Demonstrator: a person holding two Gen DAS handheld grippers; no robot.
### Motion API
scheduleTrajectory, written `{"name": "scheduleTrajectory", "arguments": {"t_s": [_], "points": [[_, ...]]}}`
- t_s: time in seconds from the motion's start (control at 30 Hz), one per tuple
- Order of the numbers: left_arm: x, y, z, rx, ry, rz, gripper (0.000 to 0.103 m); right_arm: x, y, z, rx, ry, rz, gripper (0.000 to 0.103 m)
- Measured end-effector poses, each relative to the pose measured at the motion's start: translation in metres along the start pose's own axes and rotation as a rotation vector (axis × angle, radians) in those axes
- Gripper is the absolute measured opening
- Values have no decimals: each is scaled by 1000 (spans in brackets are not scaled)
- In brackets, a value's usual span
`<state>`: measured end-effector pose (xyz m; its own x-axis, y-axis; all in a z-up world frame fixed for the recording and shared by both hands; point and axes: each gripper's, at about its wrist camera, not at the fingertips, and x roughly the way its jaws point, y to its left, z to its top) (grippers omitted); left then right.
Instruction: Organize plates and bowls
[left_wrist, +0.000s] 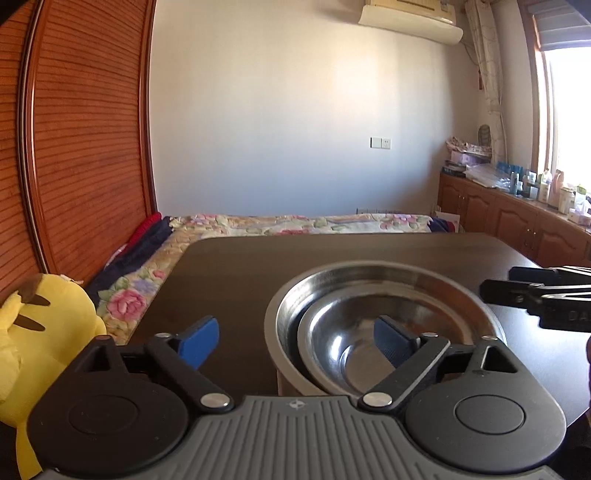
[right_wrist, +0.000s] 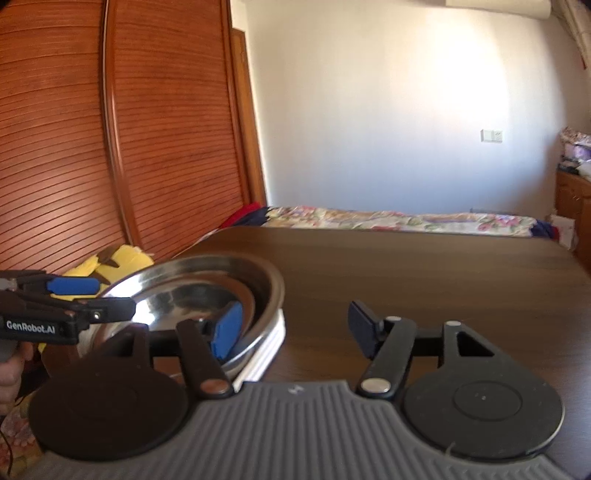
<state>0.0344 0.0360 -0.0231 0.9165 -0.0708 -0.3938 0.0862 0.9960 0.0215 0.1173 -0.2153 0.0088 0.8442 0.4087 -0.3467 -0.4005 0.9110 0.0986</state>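
Steel bowls nested on the table

We hold both hand-held grippers, left (left_wrist: 295, 341) and right (right_wrist: 295, 328), spread wide and empty beside the nested bowls (left_wrist: 384, 321) atop white plates (right_wrist: 267, 349), saving table (right_wrist: 424, 266) space.

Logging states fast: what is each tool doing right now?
Left tool: open, holding nothing.
Right tool: open, holding nothing.
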Motion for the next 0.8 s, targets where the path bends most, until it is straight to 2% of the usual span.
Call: {"name": "scheduleTrajectory", "arguments": {"t_s": [0.1,0.2,0.33,0.43,0.7,0.8], "points": [[-7,-5,5,6,-19,5,99,-11,-3,3,3,-25,-17,72],[-14,-11,11,9,-48,5,103,-21,-4,8,6,-57,-41,83],[-22,-22,18,22,-77,3,103,-36,-7,12,4,-93,-70,97],[-27,-33,22,36,-96,6,103,-45,-9,14,2,-114,-94,103],[-38,-60,24,65,-125,33,103,-62,-14,12,25,-124,-194,103],[-39,-65,23,50,-118,5,103,-67,-16,9,37,-123,-215,103]]}}
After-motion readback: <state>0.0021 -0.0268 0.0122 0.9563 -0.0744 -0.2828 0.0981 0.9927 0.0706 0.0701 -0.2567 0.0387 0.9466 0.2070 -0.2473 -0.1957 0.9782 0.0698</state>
